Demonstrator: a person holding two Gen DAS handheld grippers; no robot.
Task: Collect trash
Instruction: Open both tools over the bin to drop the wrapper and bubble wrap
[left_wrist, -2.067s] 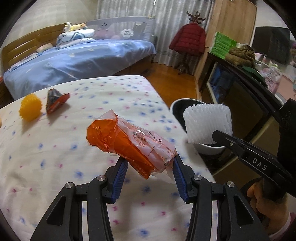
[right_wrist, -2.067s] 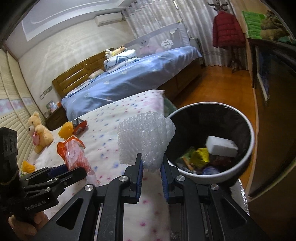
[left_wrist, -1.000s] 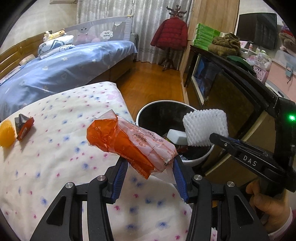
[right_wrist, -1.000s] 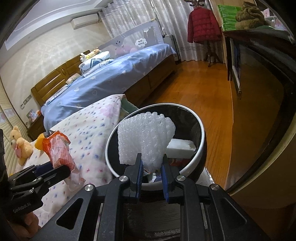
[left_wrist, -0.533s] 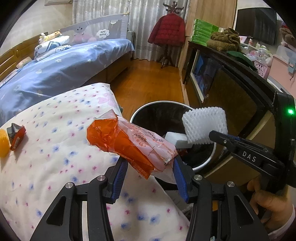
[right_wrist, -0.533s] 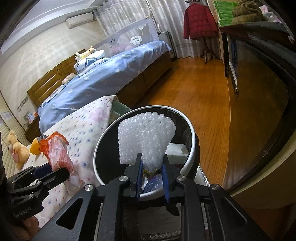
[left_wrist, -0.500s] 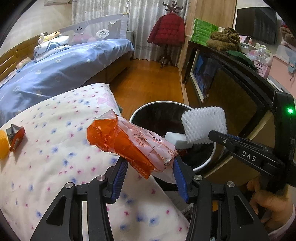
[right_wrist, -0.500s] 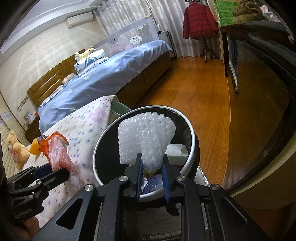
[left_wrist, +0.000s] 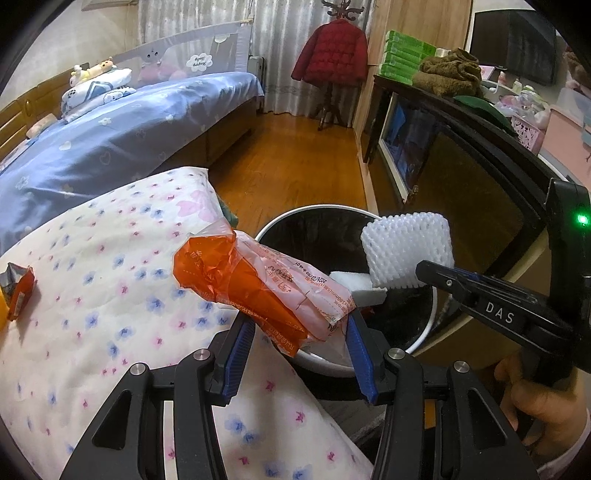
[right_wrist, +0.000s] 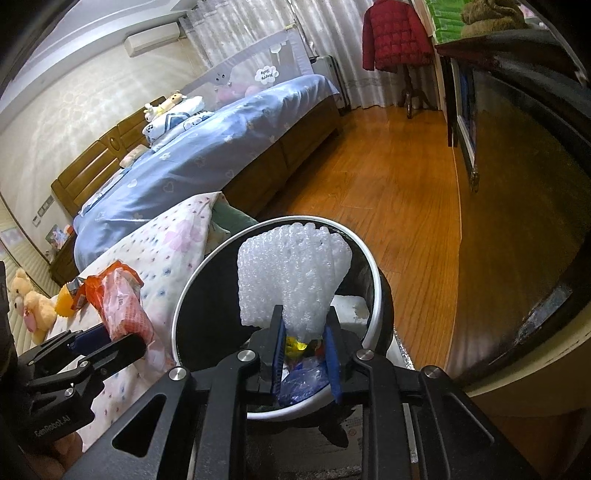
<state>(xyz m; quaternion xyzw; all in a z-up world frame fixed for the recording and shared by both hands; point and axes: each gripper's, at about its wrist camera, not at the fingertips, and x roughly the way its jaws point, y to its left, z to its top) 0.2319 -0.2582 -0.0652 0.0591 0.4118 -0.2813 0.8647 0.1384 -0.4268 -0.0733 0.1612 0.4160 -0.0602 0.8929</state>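
The foam net (right_wrist: 293, 275), pinched low in the right gripper (right_wrist: 303, 345), now hangs over the bin (right_wrist: 371, 273); before, it was above the bed's edge. The left gripper (left_wrist: 300, 341), half open, clamps an orange wrapper (left_wrist: 255, 286) beside the rim. Both look ready to drop.

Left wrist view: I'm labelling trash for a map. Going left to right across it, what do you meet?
Torn red wrapper → orange plastic bag → white foam block → white foam net.
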